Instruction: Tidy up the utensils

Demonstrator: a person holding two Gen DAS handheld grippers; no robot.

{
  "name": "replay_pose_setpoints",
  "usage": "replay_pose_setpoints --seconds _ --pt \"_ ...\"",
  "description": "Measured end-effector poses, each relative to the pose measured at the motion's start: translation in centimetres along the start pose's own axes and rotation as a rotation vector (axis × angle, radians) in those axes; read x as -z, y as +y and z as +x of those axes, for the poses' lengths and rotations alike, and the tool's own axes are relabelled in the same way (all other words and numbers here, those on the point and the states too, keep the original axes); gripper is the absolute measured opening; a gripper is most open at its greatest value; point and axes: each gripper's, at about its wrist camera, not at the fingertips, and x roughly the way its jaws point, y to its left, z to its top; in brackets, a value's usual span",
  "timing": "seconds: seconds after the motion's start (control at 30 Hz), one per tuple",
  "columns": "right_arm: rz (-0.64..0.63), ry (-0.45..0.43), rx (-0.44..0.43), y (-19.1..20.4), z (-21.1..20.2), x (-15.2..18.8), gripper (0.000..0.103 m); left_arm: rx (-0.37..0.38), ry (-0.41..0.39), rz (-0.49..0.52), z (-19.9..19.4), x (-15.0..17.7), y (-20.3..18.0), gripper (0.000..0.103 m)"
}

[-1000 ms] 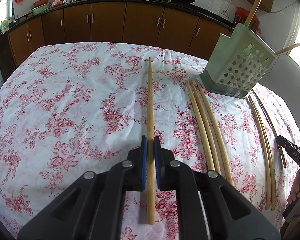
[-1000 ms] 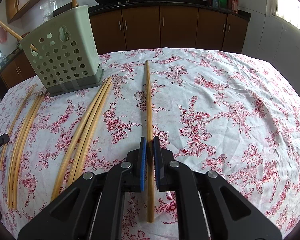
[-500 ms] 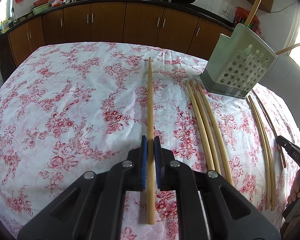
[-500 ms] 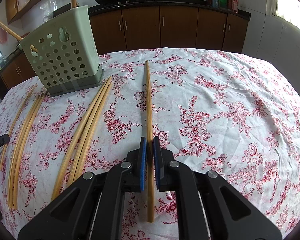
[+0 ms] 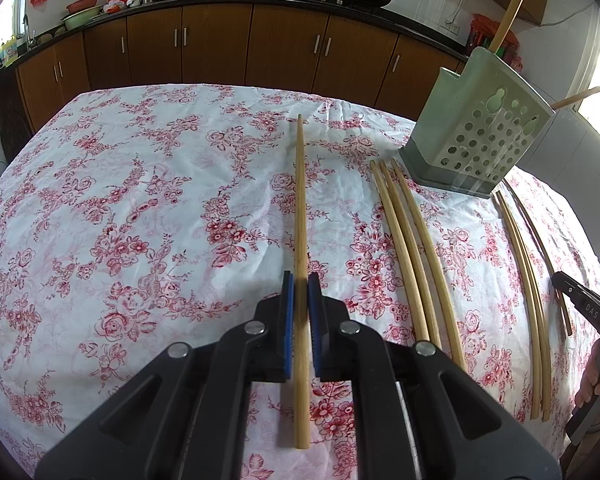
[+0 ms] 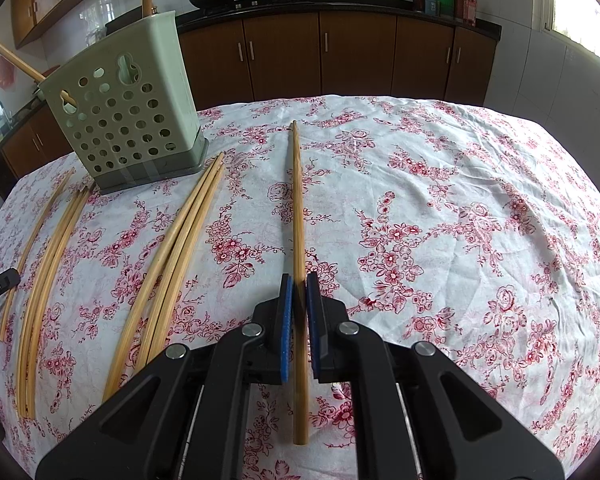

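White tablecloth (image 5: 140,200), red floral print; pale green holder (image 5: 476,136); tan chopsticks (image 5: 404,248).

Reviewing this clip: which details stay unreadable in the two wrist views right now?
- Left wrist view: the left claw hides where its pads meet the chopstick.
- Right wrist view: the right claw hides the same contact on its chopstick.
- Utensil holder: its walls hide most of the contents; the frame edge crops the sticks poking out.
- Left wrist view: the right frame edge crops the other claw.
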Motion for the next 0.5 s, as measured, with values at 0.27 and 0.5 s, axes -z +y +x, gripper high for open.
replay_pose_setpoints --seconds 0.27,0.5 --pt "0.01 -0.002 -0.016 -0.2 -0.4 0.4 0.008 -0.056 0.004 0.071 -0.7 1.0 -1.0 0.01" --pt "0.025 -0.023 -0.032 -0.5 -1.4 0.5 0.008 -0.075 0.0 0.13 -1.9 1.3 -1.9 0.008"
